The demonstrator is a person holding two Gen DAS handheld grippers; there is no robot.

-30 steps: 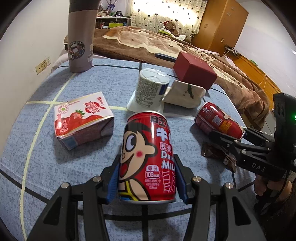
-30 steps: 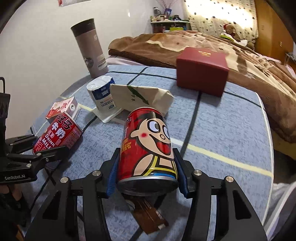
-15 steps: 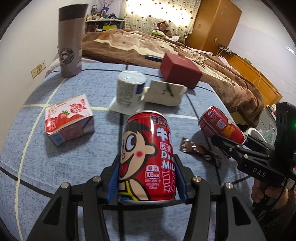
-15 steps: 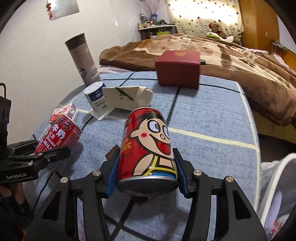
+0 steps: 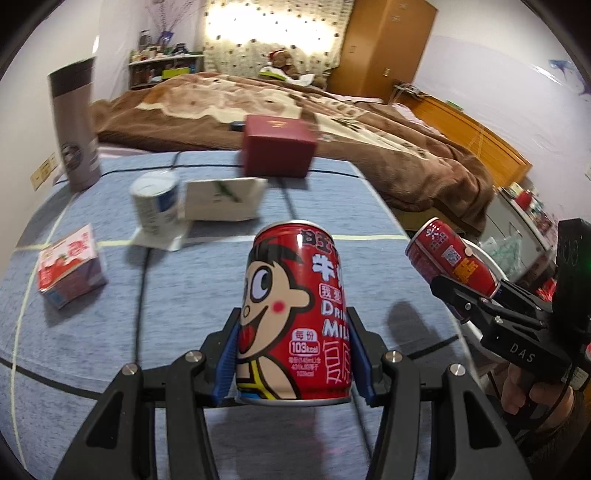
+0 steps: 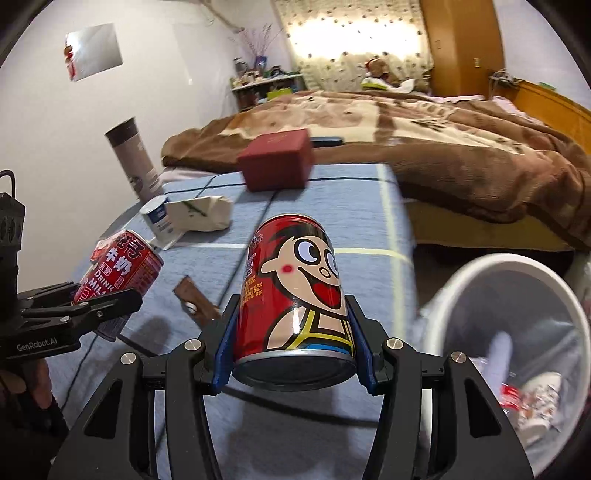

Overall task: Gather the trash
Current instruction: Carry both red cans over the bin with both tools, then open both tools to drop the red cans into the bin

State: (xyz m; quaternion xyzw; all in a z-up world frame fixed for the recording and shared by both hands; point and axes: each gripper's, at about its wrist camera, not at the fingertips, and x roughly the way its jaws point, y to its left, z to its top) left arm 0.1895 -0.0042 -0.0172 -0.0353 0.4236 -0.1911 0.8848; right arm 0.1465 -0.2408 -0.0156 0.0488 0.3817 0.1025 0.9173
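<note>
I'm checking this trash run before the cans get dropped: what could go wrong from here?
The right gripper holds its red can tilted and short of the white bin; released early, it may hit the rim or table. The left gripper and its can are close beside it, so the two may collide at the bin.

Home bedroom. Bed (image 6: pixel 461 136) under brown blanket (image 5: pixel 369 136), soft toy (image 5: pixel 282 59) by curtained window (image 5: pixel 273 33), wooden wardrobe (image 5: pixel 384 48), cluttered shelf (image 6: pixel 266 83) (vase of twigs on top), cloth-covered desk (image 5: pixel 184 295) near bed, bin (image 6: pixel 517 332) beside desk.
</note>
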